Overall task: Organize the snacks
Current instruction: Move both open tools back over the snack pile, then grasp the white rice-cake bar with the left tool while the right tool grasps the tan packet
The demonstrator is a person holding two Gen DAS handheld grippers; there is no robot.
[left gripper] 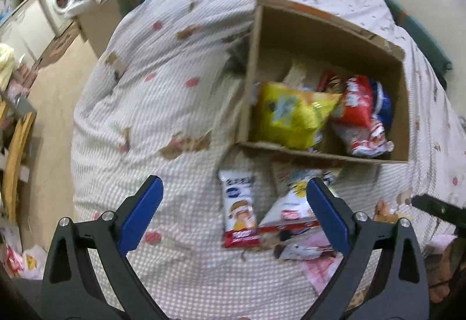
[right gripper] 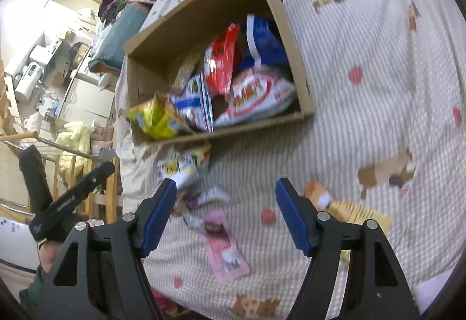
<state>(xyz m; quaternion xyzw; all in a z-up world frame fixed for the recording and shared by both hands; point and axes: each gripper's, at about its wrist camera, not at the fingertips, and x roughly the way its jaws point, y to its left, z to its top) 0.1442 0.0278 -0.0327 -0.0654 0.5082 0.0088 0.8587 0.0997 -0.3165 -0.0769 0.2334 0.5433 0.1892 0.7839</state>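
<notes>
Left tongs [left gripper: 234, 193] open, empty, hovering over the bed [left gripper: 163, 104]. Right tongs [right gripper: 225, 193] also open, empty. White-red snack packet [left gripper: 239, 209] lies on the bed between the left tongs' tips, long axis pointing toward the cardboard box [left gripper: 329, 37] ahead; the left is likely nearer. Pink packet [right gripper: 224, 247] lies under the right tongs. Box already holds several bags; motion blur hides labels.

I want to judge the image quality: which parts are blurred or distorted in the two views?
Left wrist view: yellow bag and red bag in the cardboard box are motion-smeared; left claw stays sharp; fisheye curves the bed. Right wrist view: box snacks similarly smeared, pink packet soft, right claw crisp, left background overexposed.
</notes>
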